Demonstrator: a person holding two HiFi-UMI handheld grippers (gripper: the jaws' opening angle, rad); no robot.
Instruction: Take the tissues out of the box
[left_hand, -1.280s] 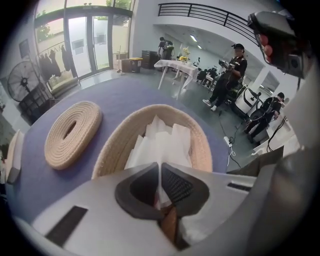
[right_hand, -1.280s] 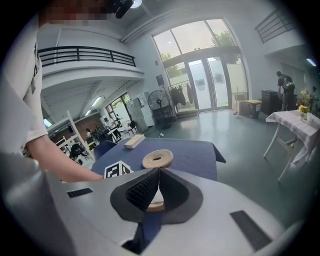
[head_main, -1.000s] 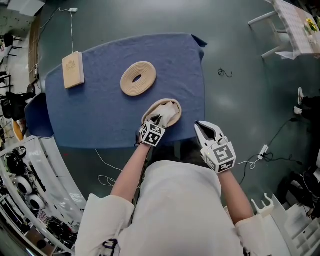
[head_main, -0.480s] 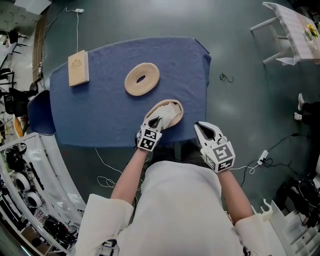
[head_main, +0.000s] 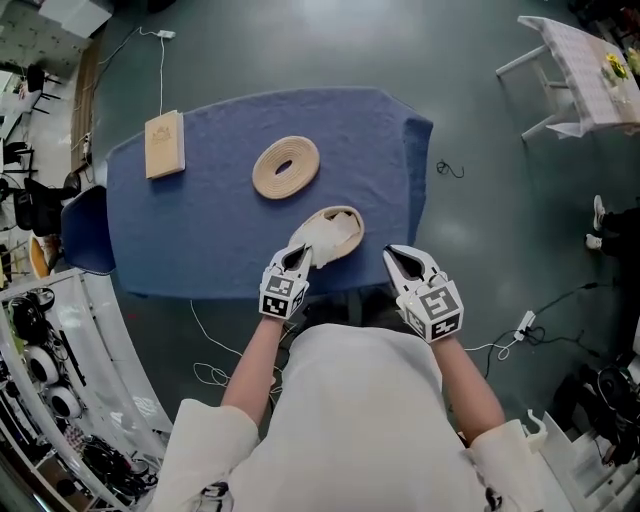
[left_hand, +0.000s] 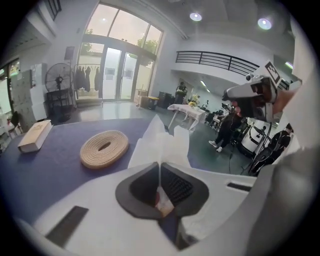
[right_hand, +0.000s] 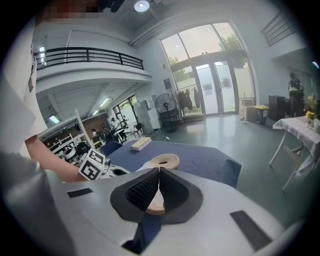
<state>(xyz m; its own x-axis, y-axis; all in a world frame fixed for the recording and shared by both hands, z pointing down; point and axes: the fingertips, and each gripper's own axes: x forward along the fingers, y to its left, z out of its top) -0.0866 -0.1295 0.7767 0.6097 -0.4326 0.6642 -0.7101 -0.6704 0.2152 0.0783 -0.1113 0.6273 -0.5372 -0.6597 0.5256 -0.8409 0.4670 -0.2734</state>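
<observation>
Table (head_main: 200, 230) under blue cloth; grey hall floor (head_main: 500, 150). Left gripper (head_main: 297, 254) clenched on a white, creased tissue (left_hand: 162, 145) that fans out ahead of its jaws, above the box (head_main: 350, 238). Right gripper (head_main: 398, 258) closed, beside the box.

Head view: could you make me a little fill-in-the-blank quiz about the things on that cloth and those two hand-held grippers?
1. The left gripper is shut on a tissue that is ____ in colour.
2. The cloth spread beneath the things is ____.
3. The right gripper holds nothing, and its jaws are ____, not open.
4. The woven ring has a ____ in its middle.

Missing words: white; blue; shut; hole.
</observation>
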